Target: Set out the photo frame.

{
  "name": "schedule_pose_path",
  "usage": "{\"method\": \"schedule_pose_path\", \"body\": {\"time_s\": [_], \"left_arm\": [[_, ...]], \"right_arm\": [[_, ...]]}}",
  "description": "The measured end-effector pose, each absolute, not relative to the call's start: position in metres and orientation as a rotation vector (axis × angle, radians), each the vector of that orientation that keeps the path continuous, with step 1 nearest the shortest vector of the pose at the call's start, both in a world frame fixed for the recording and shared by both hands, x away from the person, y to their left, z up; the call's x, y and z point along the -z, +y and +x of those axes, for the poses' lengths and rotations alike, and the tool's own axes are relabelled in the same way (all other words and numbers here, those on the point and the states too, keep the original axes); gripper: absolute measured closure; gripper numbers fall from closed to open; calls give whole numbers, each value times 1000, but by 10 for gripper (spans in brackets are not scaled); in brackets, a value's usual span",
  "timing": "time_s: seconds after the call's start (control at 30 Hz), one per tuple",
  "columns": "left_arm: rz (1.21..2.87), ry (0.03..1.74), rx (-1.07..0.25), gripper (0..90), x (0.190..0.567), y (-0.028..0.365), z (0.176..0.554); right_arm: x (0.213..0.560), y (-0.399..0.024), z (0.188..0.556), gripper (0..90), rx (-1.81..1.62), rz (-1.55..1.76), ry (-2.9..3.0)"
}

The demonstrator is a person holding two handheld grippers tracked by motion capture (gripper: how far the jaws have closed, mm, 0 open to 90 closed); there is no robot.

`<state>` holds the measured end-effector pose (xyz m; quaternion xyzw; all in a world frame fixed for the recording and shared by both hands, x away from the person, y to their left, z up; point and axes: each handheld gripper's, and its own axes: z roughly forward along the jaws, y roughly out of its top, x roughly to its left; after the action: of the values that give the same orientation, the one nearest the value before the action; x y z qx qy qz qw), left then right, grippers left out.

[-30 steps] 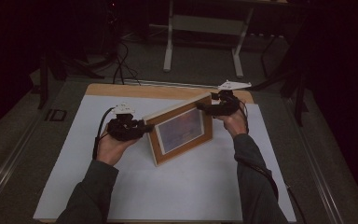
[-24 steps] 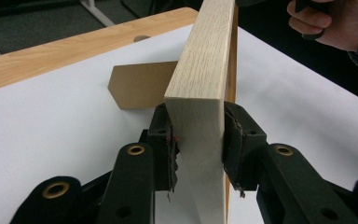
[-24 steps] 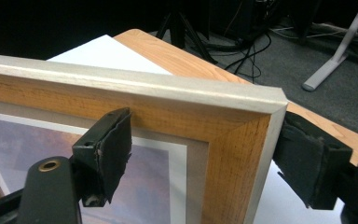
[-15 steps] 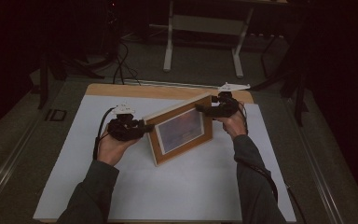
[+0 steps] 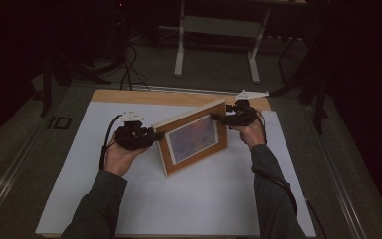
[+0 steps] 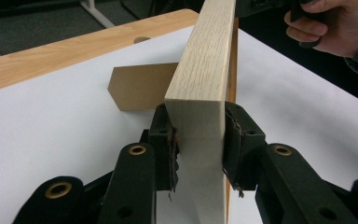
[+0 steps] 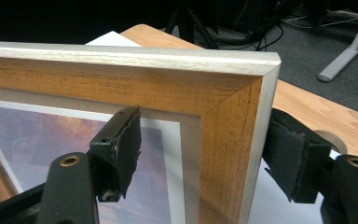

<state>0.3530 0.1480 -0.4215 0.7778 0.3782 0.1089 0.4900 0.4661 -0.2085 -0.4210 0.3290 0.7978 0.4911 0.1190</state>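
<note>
A wooden picture frame with a reddish picture stands upright on the white sheet, turned at an angle. My left gripper is shut on its left edge. In the left gripper view the pads press both faces of the frame. My right gripper straddles the top right corner. In the right gripper view one pad stands in front of the glass and the other behind the frame. These jaws have just been closing, but the pads stand off the wood.
A brown easel back props the frame from behind. The white sheet covers the wooden table, whose far edge shows bare. Beyond it are cables and a metal stand on the dark floor.
</note>
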Motion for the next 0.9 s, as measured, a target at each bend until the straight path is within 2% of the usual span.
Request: {"method": "schedule_pose_path", "body": {"time_s": [0.07, 0.17, 0.47, 0.9], "left_arm": [[1887, 923, -268, 688, 422, 149, 354], [1891, 924, -272, 688, 421, 149, 355], [1904, 917, -277, 687, 421, 149, 357], [1932, 880, -284, 683, 420, 151, 362]], "right_arm": [[421, -209, 466, 322, -1434, 962, 2330], [421, -210, 464, 407, -1411, 966, 2319], [422, -212, 466, 411, -1414, 968, 2319], [430, -211, 472, 273, -1424, 971, 2378]]}}
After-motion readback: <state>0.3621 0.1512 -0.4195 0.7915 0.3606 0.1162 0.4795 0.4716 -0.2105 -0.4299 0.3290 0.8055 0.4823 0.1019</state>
